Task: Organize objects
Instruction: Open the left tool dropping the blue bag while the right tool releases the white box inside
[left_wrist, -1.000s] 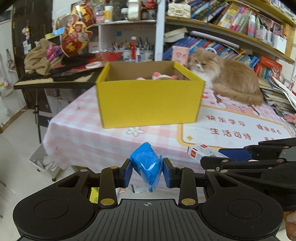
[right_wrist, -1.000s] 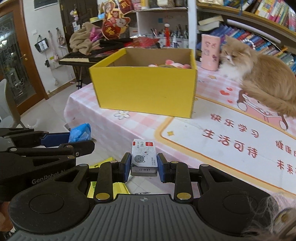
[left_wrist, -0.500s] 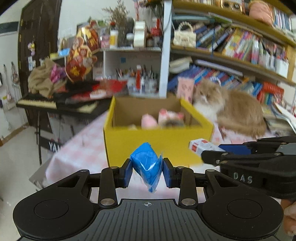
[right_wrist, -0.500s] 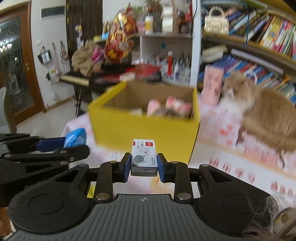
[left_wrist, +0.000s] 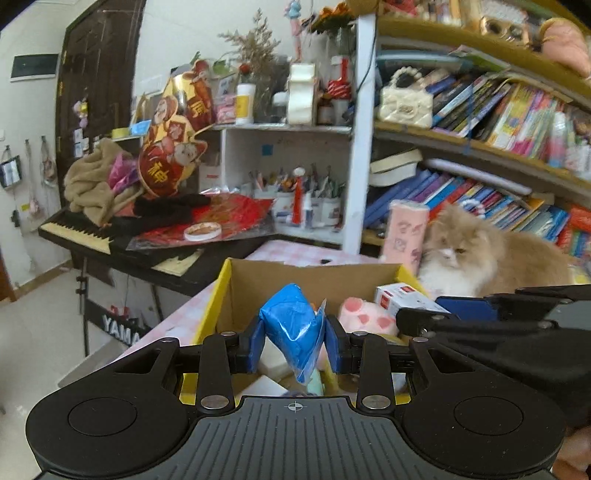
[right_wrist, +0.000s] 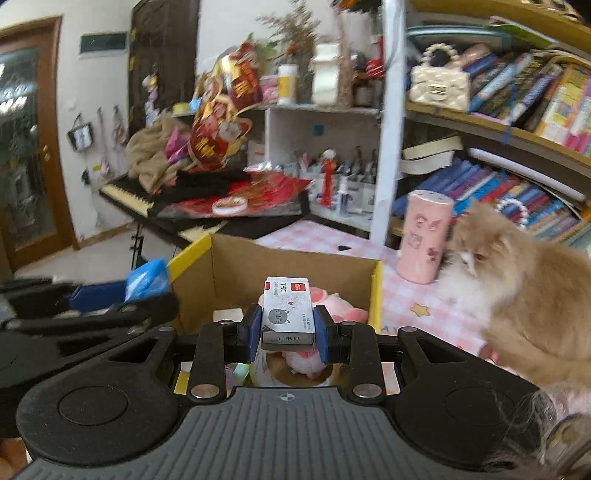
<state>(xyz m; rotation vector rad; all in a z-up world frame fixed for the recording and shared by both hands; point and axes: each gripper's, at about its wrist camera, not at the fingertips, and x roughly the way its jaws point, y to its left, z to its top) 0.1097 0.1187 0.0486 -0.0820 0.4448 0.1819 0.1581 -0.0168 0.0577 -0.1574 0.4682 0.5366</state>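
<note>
Jaws of the left gripper (left_wrist: 294, 345) are clamped on a crumpled blue plastic packet (left_wrist: 291, 328), held over the near left part of the open yellow cardboard box (left_wrist: 221, 291). Those of the right gripper (right_wrist: 287, 334) pinch a small white printed carton (right_wrist: 287, 312) over the same box's middle. Inside lie a pink plush toy (right_wrist: 332, 304) and a tape roll (right_wrist: 273, 373). On the pink checked worktop (right_wrist: 321, 236), right of the box, sits a fluffy ginger-and-white cat (right_wrist: 524, 288) beside a pink cylindrical container (right_wrist: 424, 236).

Plush toy (right_wrist: 334, 308) in box (right_wrist: 280, 266), cat (right_wrist: 524, 295) right, keyboard (right_wrist: 147, 201) seemingly behind
</note>
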